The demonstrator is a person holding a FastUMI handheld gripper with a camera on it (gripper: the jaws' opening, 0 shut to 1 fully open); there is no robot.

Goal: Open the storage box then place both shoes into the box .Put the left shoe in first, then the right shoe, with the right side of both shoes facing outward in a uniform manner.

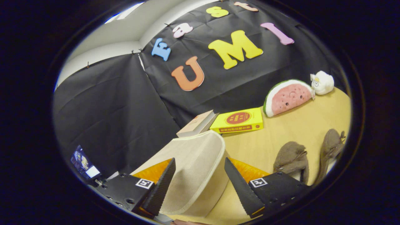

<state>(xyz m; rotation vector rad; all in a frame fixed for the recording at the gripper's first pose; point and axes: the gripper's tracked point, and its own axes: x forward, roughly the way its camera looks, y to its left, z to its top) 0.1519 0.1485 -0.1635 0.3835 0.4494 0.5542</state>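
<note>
You are looking across a pale wooden tabletop (300, 125) that runs up to a wall of black cloth (125, 103), creased and pinned in panels that meet at a corner. Above the cloth you can see a plain white wall (125, 31) and a strip of bright ceiling light (125, 14). Below the cloth's left panel a small lit screen (83, 164) glows.

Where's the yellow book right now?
In the gripper view, the yellow book lies flat on the wooden table, beyond the open gripper, between a tan book and the watermelon plush.
</note>
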